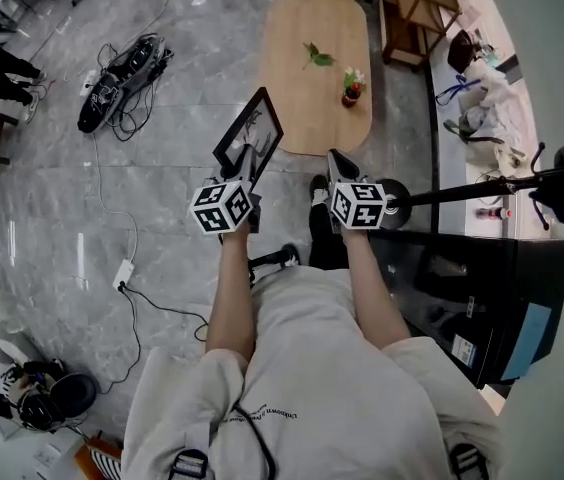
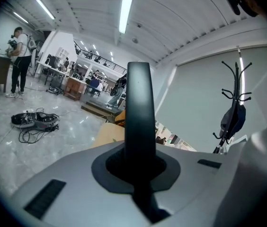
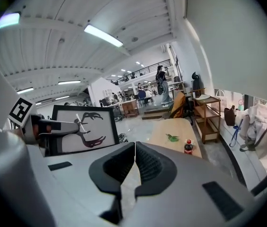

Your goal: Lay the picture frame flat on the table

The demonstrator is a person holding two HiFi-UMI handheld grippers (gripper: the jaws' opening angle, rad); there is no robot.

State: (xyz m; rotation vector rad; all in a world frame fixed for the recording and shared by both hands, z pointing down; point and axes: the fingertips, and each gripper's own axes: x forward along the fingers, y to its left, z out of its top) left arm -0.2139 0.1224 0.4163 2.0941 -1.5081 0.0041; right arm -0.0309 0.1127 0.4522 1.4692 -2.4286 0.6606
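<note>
The picture frame [image 1: 250, 130] is black with a white picture of dark antlers. It hangs tilted in the air before the near end of the oval wooden table [image 1: 302, 108]. My left gripper [image 1: 251, 160] is shut on its lower edge. In the left gripper view the frame's black edge [image 2: 139, 108] stands upright out of the left gripper [image 2: 136, 167]. My right gripper [image 1: 334, 160] is beside it, shut and empty. The right gripper view shows the right gripper [image 3: 134, 148] with jaws together, the picture frame [image 3: 84, 126] to its left, and the table [image 3: 169, 129] ahead.
A green sprig [image 1: 317, 56] and a small red bottle [image 1: 352, 88] lie on the table. A cable bundle [image 1: 122, 73] and a power strip [image 1: 123, 273] are on the floor to the left. A black stand [image 1: 482, 183] and a wooden shelf [image 1: 417, 13] are on the right.
</note>
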